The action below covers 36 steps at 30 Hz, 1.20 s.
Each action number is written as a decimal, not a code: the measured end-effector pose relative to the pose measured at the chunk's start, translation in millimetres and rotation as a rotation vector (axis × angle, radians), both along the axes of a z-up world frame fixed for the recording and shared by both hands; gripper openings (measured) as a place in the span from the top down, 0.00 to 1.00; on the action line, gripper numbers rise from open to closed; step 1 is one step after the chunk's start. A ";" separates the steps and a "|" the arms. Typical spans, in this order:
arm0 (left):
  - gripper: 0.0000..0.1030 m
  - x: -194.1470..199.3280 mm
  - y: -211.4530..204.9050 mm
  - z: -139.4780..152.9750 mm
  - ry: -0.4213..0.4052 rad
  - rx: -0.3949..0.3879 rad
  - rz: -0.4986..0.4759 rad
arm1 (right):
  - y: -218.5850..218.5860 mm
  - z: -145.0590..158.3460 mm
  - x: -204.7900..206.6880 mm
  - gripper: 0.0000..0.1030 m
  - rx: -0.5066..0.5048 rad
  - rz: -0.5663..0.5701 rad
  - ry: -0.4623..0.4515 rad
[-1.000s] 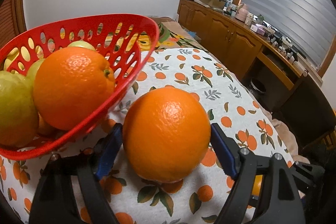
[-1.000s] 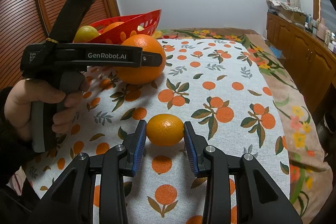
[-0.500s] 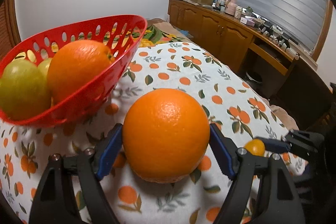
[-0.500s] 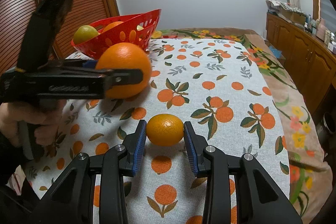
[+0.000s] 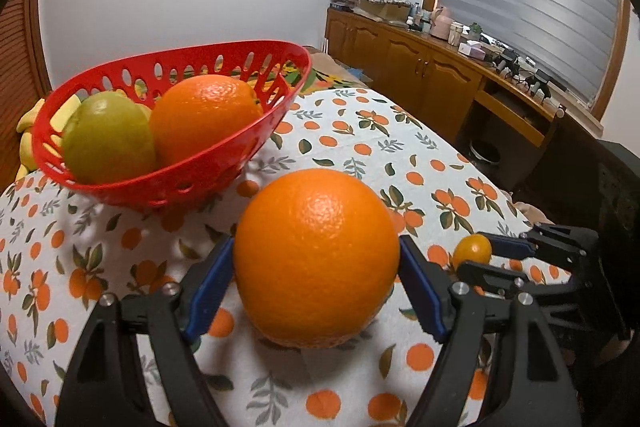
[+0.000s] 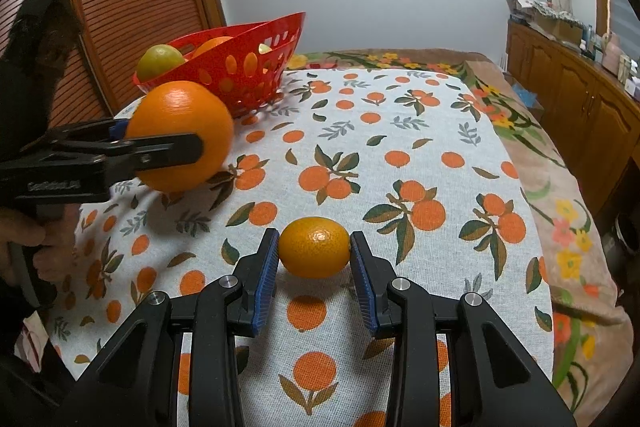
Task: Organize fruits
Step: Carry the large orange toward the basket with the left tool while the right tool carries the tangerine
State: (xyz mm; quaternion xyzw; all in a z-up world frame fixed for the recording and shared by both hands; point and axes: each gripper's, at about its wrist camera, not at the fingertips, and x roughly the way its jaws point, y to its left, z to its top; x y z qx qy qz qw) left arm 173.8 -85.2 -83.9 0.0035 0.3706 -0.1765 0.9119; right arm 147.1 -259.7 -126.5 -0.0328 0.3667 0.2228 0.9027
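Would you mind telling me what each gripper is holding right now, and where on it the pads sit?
The left gripper clamps the large orange at its two opposite sides. The right gripper clamps the small tangerine at its two ends.
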 end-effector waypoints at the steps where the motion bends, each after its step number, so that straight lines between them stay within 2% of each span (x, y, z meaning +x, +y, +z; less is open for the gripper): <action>1: 0.24 -2.4 1.3 0.3 -0.002 0.000 -0.001 | 0.6 -0.2 0.2 0.66 0.000 0.000 0.001; 8: 0.24 -15.9 12.9 9.4 -0.020 -0.034 0.008 | 0.8 -1.4 2.6 0.66 0.004 0.005 0.012; 19: 0.25 -33.7 33.4 54.2 -0.112 -0.091 0.044 | 2.1 8.4 2.9 0.66 0.022 0.006 0.006; 26: 0.25 -33.7 52.0 79.3 -0.160 -0.110 0.072 | 8.9 37.7 7.1 0.66 0.021 0.031 -0.050; 36: 0.25 -16.4 88.2 108.0 -0.228 -0.083 0.124 | 40.3 91.5 29.6 0.66 0.033 0.109 -0.146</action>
